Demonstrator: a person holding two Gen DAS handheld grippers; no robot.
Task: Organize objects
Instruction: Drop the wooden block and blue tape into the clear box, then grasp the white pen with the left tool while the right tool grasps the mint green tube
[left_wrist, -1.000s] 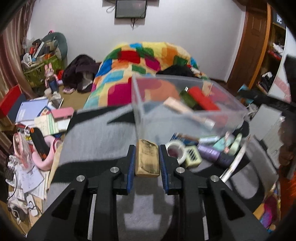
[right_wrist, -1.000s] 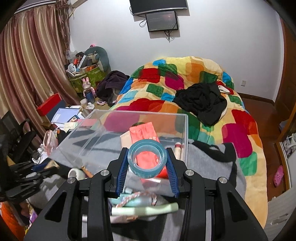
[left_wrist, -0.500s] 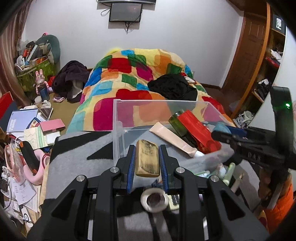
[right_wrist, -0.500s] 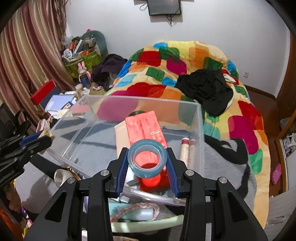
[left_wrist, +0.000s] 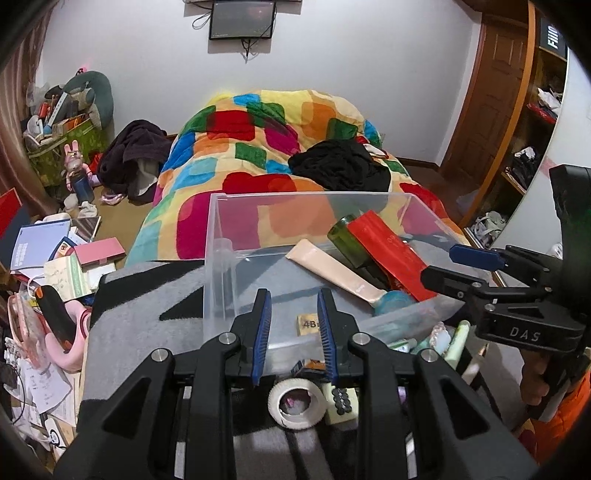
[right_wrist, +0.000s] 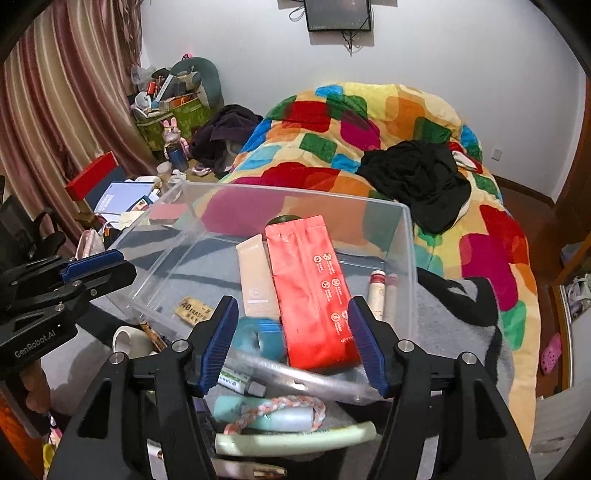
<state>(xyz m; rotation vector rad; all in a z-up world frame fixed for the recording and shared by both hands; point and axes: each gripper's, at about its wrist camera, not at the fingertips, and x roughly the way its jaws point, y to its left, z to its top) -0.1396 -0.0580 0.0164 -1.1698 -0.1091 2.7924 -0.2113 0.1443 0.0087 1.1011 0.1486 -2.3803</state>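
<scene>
Both tools hang over the near edge of the clear bin (right_wrist: 406, 258) on the gray blanket (left_wrist: 140, 317). The left tool (left_wrist: 294, 314) is opening, nothing between its pads; the tan eraser (left_wrist: 309, 325) lies on the bin floor just past them. The right tool (right_wrist: 291, 332) is opening wide, also pinching nothing; the blue tape roll (right_wrist: 258, 338) sits in the bin beside the red pouch (right_wrist: 310, 291) and the beige tube (right_wrist: 255, 280).
</scene>
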